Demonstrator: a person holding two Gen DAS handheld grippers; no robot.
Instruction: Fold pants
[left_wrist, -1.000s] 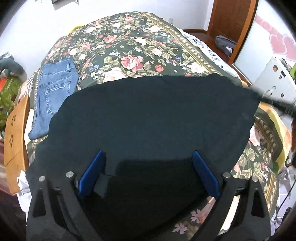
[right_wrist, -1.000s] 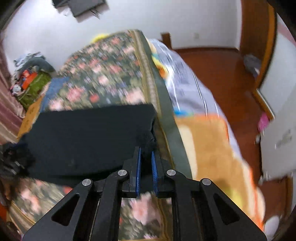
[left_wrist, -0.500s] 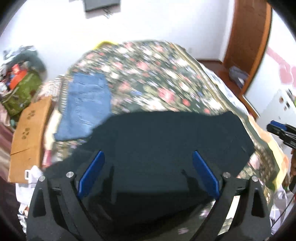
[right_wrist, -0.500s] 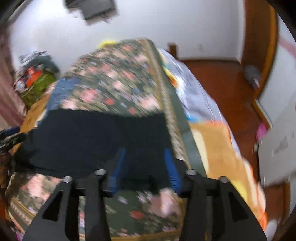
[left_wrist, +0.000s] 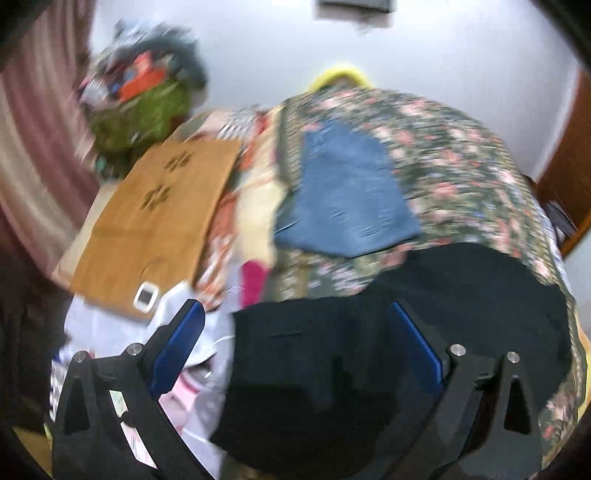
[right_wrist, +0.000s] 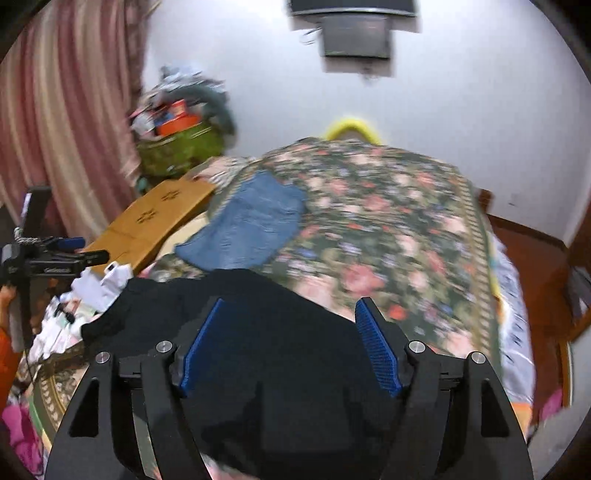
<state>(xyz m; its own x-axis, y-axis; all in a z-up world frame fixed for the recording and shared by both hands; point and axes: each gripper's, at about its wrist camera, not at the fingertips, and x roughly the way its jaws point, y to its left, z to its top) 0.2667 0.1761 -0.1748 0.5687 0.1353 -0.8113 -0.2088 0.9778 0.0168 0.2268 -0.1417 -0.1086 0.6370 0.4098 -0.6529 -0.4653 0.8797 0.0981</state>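
The black pants (left_wrist: 461, 295) lie folded flat on the near end of the floral bedspread (left_wrist: 461, 177); they also show in the right wrist view (right_wrist: 266, 325). My left gripper (left_wrist: 295, 310) is open and empty, above the pants' left end at the bed's left edge. My right gripper (right_wrist: 290, 304) is open and empty, above the pants' middle. The left gripper also shows at the far left of the right wrist view (right_wrist: 85, 248). Both views are motion-blurred.
Folded blue jeans (left_wrist: 347, 195) lie farther up the bed's left side, also seen in the right wrist view (right_wrist: 251, 225). A cardboard box (left_wrist: 155, 214) and loose clothes (left_wrist: 207, 354) sit left of the bed. A cluttered green bag (right_wrist: 177, 147) stands by the curtain.
My right gripper has opened and let go of the pants' right corner, then swung left. My left gripper stayed open and swung left toward the bed's left edge.
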